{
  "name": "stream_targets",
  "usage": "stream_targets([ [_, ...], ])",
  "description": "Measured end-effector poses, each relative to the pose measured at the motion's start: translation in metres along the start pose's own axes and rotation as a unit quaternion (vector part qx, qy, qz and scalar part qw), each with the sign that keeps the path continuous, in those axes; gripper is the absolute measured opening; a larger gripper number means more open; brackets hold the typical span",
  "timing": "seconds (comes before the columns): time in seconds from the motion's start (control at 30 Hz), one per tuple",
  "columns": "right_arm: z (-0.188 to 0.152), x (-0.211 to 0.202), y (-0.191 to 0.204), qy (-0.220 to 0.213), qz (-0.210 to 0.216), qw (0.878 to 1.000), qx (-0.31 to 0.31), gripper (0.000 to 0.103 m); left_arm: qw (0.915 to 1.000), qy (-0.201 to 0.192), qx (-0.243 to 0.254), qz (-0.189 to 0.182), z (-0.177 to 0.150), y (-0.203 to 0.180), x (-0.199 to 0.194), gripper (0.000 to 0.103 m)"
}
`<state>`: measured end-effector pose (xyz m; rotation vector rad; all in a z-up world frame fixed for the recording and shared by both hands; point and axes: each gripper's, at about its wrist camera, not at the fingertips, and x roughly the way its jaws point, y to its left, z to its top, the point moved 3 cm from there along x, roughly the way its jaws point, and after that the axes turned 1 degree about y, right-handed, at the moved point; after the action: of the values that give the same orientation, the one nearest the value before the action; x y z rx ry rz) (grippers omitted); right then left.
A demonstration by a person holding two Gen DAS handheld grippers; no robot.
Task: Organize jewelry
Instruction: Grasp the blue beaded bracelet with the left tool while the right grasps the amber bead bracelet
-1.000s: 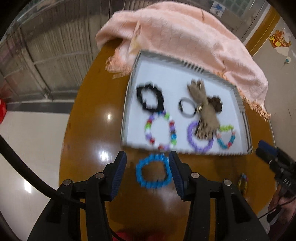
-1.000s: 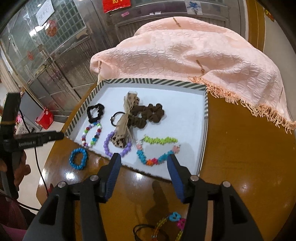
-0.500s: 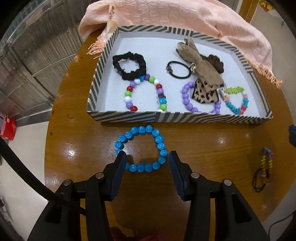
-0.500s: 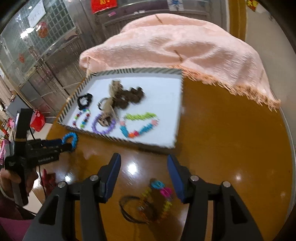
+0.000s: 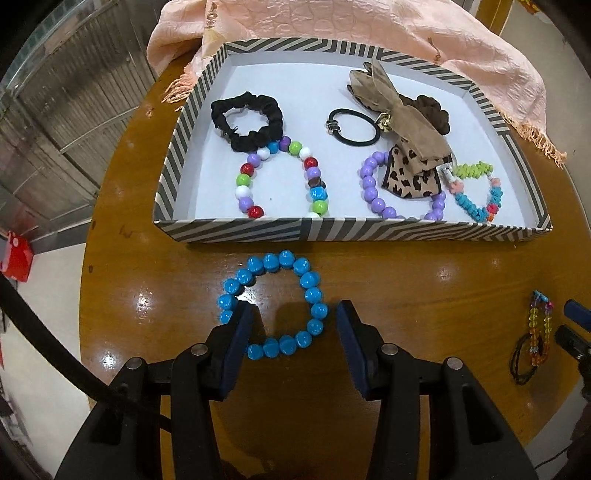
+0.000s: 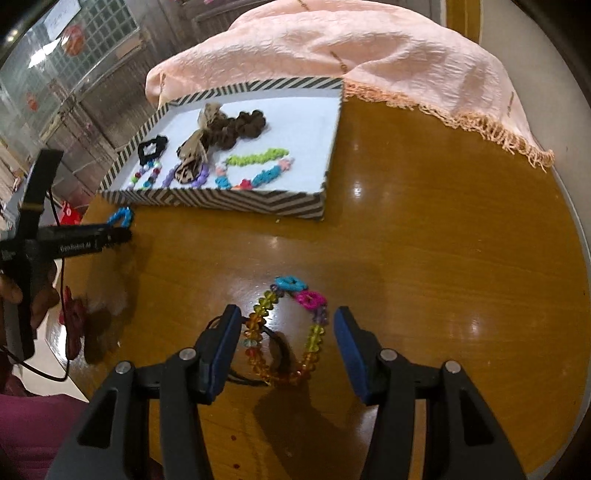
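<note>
- Your left gripper [image 5: 294, 321] stands wide over the blue bracelet [image 5: 273, 304] on the bench [image 5: 406, 288], holding nothing. The left pad overlaps the ring's 8 o'clock edge, so closing looks set to pinch its near arc.
- Your right gripper [image 6: 284, 334] is likewise wide and empty, straddling the amber bracelet [image 6: 284, 332] and a black tie [image 6: 273, 347] lying under it.
- The tray [image 5: 236, 230] at 12 o'clock is crowded; its near wall must be cleared, and the pink cloth [image 5: 369, 26] lies behind.
</note>
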<state>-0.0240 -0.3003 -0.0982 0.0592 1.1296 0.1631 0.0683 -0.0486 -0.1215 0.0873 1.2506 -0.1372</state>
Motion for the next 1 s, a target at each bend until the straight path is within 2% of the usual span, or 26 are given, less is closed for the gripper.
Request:
stream_targets([
  [0.07,0.002,0.006,-0.001,-0.002,-0.027,1.000,-0.004,0.055,1.0000,0.002,-0.001,-0.001,0.001,-0.001,0.001,0.033],
  [0.2,0.004,0.017,-0.011,0.009,-0.031,0.999,0.005,0.054,1.0000,0.003,0.001,-0.002,0.005,-0.001,0.002,0.033],
  [0.3,0.002,0.026,-0.014,0.014,-0.037,0.999,-0.001,0.046,1.0000,-0.001,-0.004,-0.003,0.005,0.001,0.002,0.033],
  [0.33,0.003,0.026,-0.014,0.005,-0.039,0.999,-0.005,0.037,1.0000,-0.002,-0.006,-0.004,0.006,0.002,0.002,0.033],
  [0.37,0.004,0.028,-0.012,0.005,-0.040,0.999,-0.010,0.032,0.9999,-0.005,-0.009,-0.009,0.006,0.003,0.001,0.031],
  [0.4,0.005,0.028,-0.010,-0.001,-0.052,0.998,-0.019,0.019,0.9998,-0.008,-0.011,-0.015,0.008,0.004,0.001,0.026],
  [0.43,0.005,0.029,-0.009,-0.004,-0.059,0.998,-0.023,0.018,0.9996,-0.013,-0.013,-0.020,0.008,0.005,0.000,0.013],
  [0.47,0.005,0.029,-0.009,-0.007,-0.061,0.998,-0.025,0.018,0.9996,-0.016,-0.013,-0.021,0.009,0.006,0.000,0.005],
  [0.57,0.005,0.029,-0.007,-0.006,-0.054,0.998,-0.027,0.016,0.9989,-0.015,-0.020,-0.040,0.009,0.012,0.000,0.000],
  [0.6,0.005,0.028,-0.006,-0.005,-0.053,0.998,-0.028,0.009,0.9986,-0.011,-0.024,-0.046,0.008,0.014,0.000,0.000],
  [0.73,0.010,0.014,-0.004,-0.019,-0.040,0.999,-0.021,0.009,0.9965,-0.008,-0.036,-0.075,0.004,0.021,-0.007,0.000],
  [1.0,0.026,-0.023,0.005,-0.057,-0.020,0.998,-0.017,0.009,0.9937,-0.053,-0.024,-0.096,0.004,0.021,-0.052,0.000],
])
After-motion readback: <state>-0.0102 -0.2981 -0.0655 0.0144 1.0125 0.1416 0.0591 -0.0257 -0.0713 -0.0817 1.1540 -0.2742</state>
